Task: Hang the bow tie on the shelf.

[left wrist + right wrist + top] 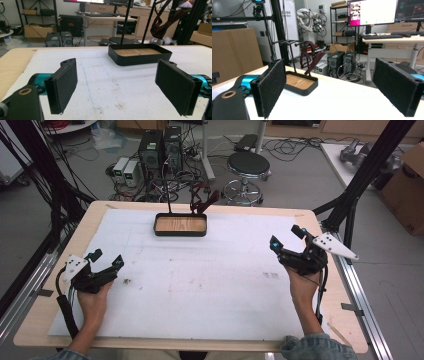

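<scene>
Both the left gripper (107,260) and right gripper (286,237) rest wide open and empty near the table's edge, well apart from the dark red strap (201,201) hanging on the far stand (180,224), which a careless pull might tip.

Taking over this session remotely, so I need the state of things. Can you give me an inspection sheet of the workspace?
Surface: white mat on a wooden table, lightly scuffed.
Job's things: black tray stand with wooden floor at the far edge; dark red strap hangs from its rail.
Clutter: nothing seen on the mat.
Grippers: left tool and right tool both open, holding nothing, apart from the stand.
Cables: one trails from each tool.
Surroundings: stool, computer towers, cardboard boxes.
</scene>
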The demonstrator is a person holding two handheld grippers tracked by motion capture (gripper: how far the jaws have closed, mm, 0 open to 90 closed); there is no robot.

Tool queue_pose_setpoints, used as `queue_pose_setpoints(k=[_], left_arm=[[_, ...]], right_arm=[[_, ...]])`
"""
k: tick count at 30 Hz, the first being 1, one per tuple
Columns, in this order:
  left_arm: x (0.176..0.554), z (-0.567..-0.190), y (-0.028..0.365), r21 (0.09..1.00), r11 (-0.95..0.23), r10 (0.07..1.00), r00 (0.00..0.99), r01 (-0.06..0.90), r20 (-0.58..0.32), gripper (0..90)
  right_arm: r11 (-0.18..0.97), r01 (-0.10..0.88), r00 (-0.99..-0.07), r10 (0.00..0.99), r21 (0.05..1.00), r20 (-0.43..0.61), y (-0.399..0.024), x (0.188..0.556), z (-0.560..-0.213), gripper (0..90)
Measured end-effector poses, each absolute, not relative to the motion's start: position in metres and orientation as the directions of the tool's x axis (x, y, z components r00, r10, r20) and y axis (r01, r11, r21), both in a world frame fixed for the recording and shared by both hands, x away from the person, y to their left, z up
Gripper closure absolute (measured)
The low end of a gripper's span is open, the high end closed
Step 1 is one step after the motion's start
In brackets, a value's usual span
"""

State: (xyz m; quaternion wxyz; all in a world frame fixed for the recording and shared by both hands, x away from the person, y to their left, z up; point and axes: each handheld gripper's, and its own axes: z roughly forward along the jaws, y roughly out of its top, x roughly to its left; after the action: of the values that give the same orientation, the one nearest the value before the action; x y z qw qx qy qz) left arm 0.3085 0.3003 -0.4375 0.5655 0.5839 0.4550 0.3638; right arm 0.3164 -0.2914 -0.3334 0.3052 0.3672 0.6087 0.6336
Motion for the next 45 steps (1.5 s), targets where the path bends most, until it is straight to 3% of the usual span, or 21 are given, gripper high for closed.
queue_pose_setpoints(k=[28,45], left_arm=[[0.308,-0.437,0.298,0.991,0.048,0.940,0.329,0.121,-0.086,18.3],[0.307,-0.437,0.295,0.992,0.037,0.938,0.339,0.123,-0.077,18.3]], right_arm=[[-0.021,0.182,-0.483,0.869,0.983,0.108,-0.275,0.268,-0.429,10.4],[0.030,0.230,-0.477,0.875,0.973,0.086,-0.270,0.268,-0.439,10.4]])
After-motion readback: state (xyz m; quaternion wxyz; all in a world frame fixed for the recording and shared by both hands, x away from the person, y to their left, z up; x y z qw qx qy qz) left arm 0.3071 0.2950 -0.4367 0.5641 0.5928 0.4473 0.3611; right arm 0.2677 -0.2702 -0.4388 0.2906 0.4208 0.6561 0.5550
